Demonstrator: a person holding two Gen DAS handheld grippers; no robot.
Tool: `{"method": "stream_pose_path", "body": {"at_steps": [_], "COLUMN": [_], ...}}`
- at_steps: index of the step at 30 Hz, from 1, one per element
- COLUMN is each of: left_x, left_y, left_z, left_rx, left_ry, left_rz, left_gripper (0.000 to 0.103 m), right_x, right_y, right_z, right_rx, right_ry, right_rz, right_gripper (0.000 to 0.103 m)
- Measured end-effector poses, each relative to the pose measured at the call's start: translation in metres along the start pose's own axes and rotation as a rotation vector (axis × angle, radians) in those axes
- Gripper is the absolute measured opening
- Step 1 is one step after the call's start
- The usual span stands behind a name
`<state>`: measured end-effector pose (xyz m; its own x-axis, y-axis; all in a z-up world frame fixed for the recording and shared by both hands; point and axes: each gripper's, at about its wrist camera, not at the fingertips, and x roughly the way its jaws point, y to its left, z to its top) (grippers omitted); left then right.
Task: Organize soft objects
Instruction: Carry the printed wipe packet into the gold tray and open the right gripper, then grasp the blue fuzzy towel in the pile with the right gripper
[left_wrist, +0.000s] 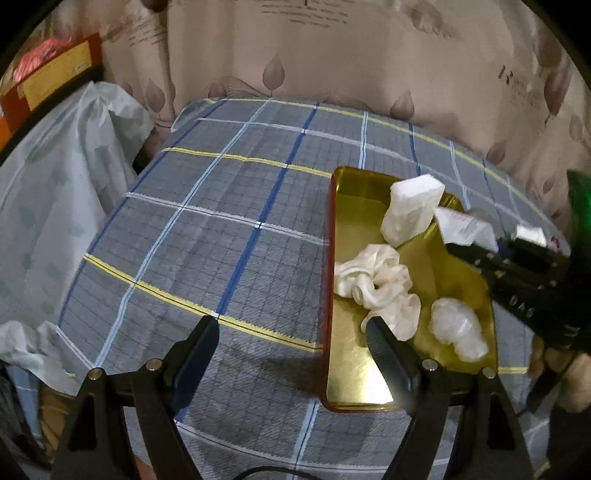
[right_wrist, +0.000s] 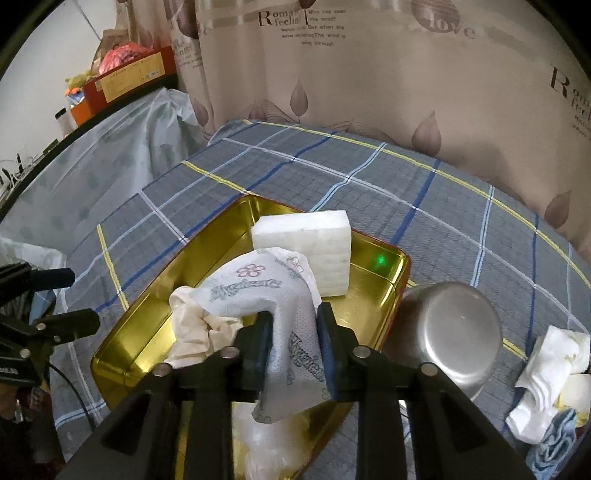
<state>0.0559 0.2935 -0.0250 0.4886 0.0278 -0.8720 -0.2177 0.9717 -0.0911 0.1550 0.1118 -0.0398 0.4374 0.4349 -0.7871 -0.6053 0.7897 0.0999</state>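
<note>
A gold tin tray (left_wrist: 328, 258) (right_wrist: 207, 236) lies on the checked cloth. In it are a white foam block (left_wrist: 410, 210) (right_wrist: 306, 243), a cream scrunchie (left_wrist: 376, 280) (right_wrist: 192, 325) and a crumpled clear plastic bag (left_wrist: 458, 328) (right_wrist: 266, 443). My right gripper (right_wrist: 294, 314) hangs over the tray with a printed tissue packet (right_wrist: 291, 332) (left_wrist: 465, 225) between its pads; the packet bends over towards the scrunchie. My left gripper (left_wrist: 291, 325) is open and holds nothing. Its right finger stands over the tray's near left part and its left finger over the cloth.
An upturned steel bowl (right_wrist: 454, 332) sits just right of the tray. Crumpled white tissues (right_wrist: 550, 380) and a blue cloth (right_wrist: 554, 443) lie at the far right. A plastic-covered heap (left_wrist: 55, 184) stands to the left, and a curtain (right_wrist: 369, 92) hangs behind the table.
</note>
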Motion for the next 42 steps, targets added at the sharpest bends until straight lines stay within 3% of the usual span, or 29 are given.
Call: {"method": "stream_pose_path", "body": {"at_steps": [2, 4, 7, 16, 21, 29, 34, 37, 42], "left_x": [0.0, 0.0, 0.001, 0.001, 0.0, 0.003, 0.003, 0.004, 0.006], "left_y": [0.003, 0.005, 0.006, -0.002, -0.013, -0.036, -0.047, -0.054, -0.067], "left_z": [0.001, 0.001, 0.001, 0.0, -0.001, -0.005, -0.008, -0.009, -0.012], "left_rx": [-0.018, -0.017, -0.023, -0.023, 0.018, 0.07, 0.095, 0.101, 0.14], "left_ry": [0.002, -0.009, -0.012, 0.001, 0.0, 0.024, 0.026, 0.037, 0.038], "left_rz": [0.004, 0.02, 0.011, 0.012, 0.088, 0.078, 0.067, 0.035, 0.047], "left_gripper": [0.084, 0.084, 0.084, 0.084, 0.084, 0.084, 0.084, 0.084, 0.084], "right_x": [0.002, 0.002, -0.001, -0.032, -0.06, -0.105, -0.134, -0.142, -0.144], "right_y": [0.0, 0.002, 0.005, 0.006, -0.005, -0.044, -0.092, -0.127, -0.169], "right_z": [0.0, 0.0, -0.002, -0.018, -0.037, -0.077, -0.106, -0.123, -0.146], "right_rx": [0.007, 0.003, -0.009, 0.004, 0.034, 0.079, 0.139, 0.202, 0.268], "right_ry": [-0.001, -0.004, -0.014, -0.057, -0.084, -0.117, -0.126, -0.107, -0.068], "right_rz": [0.018, 0.023, 0.038, 0.074, 0.066, -0.043, -0.161, -0.214, -0.276], "right_gripper": [0.03, 0.044, 0.051, 0.058, 0.058, 0.059, 0.069, 0.069, 0.069]}}
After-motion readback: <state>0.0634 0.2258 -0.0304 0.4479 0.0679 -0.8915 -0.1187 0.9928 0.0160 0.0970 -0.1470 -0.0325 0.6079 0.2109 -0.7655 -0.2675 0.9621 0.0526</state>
